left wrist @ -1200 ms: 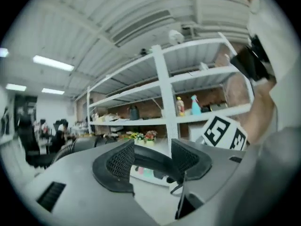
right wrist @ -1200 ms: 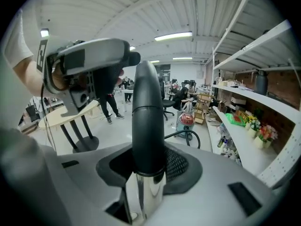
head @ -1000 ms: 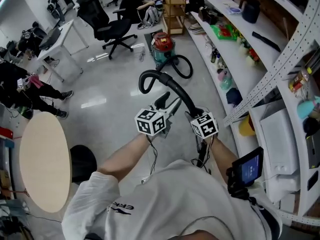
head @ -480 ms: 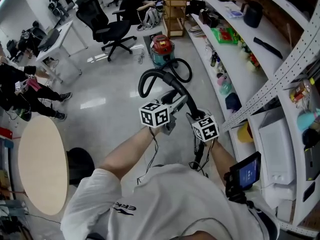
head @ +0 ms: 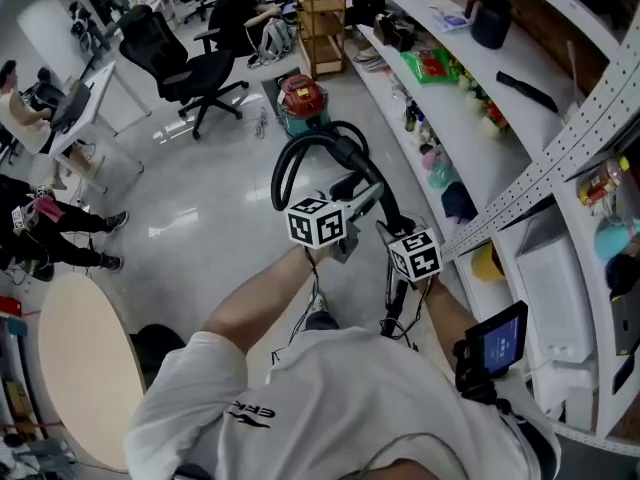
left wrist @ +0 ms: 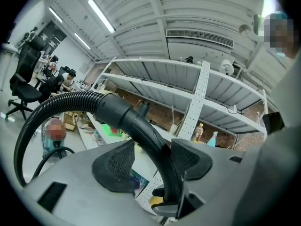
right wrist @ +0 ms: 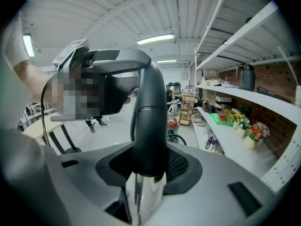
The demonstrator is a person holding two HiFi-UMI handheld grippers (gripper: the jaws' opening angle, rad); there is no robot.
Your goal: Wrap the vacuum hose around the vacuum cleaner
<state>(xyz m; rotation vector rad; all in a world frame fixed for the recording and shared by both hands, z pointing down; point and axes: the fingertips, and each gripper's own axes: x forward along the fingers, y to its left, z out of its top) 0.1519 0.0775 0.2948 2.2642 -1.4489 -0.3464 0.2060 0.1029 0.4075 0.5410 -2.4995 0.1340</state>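
As the person walks up the aisle beside the long shelving, the room slides back in the head view. The round table now sits lower and further behind than a second ago. The vacuum cleaner, a red-topped canister on the floor near the foot of the shelving, is nearer to both grippers.

The ribbed black hose leaves the canister in a low curl, then rises into a loop hanging in front of the grippers. That loop shows larger than before, so I judge that slack is being gathered on the way in. No turn of hose lies around the cleaner's body yet, and the wrapping proper has not begun.

The left gripper is clamped on the hose's curved rigid handle, both ribbed pads against it in the left gripper view. Just behind, the right gripper is closed on the same handle at its lower end, where a chrome tube emerges. Neither grip has altered over the last second.

Little writing can be read. The white shirt carries dark lettering near its shoulder, seen upside down and only partly legible. Packets on the shelving are too small to read.
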